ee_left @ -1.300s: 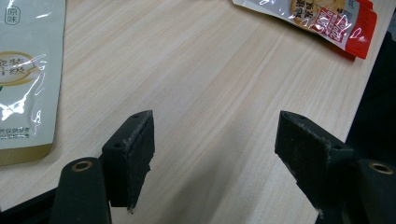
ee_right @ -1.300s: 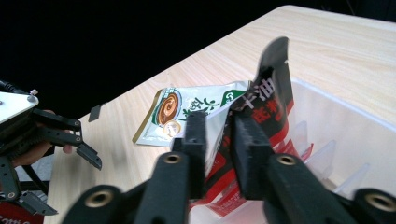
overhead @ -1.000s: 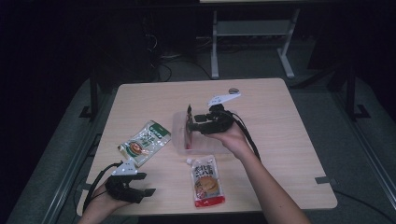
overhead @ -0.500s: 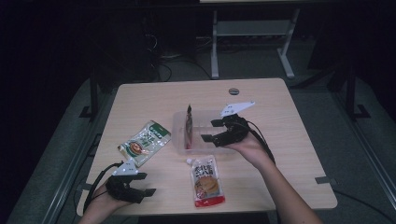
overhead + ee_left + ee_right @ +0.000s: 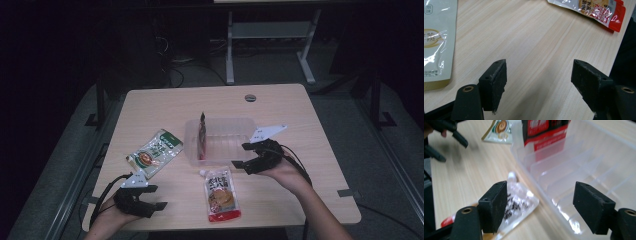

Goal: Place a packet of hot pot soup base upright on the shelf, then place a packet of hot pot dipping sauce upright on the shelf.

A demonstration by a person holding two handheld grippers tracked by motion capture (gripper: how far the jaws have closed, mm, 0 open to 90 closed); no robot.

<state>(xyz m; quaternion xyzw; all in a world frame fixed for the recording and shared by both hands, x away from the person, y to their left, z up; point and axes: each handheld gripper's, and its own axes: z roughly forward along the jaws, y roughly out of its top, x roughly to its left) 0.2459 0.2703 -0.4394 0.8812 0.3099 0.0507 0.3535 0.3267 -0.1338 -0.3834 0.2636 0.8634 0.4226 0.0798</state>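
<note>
A clear plastic bin (image 5: 227,131) with divider slots stands mid-table. A dark red pouch (image 5: 202,136) stands upright in its left slot, also in the right gripper view (image 5: 544,131). A green-and-white pouch (image 5: 155,154) lies flat to the left of the bin. A red pouch (image 5: 221,194) lies flat in front of it. My right gripper (image 5: 241,156) hovers at the bin's front right corner; its jaws have just been opening and nothing is between them (image 5: 540,187). My left gripper (image 5: 159,197) rests open near the front left edge, over bare wood (image 5: 539,67).
The wooden table (image 5: 280,107) has a round cable hole (image 5: 250,97) at the back. In the left gripper view the green-and-white pouch (image 5: 436,42) lies at the left and the red pouch (image 5: 596,10) at the top right. A metal stand (image 5: 265,35) is on the floor behind.
My right gripper has let go of the dark red pouch at the bin's left slot and moved right and nearer, to the bin's front corner. The pouch stays standing. The left gripper has kept still.
</note>
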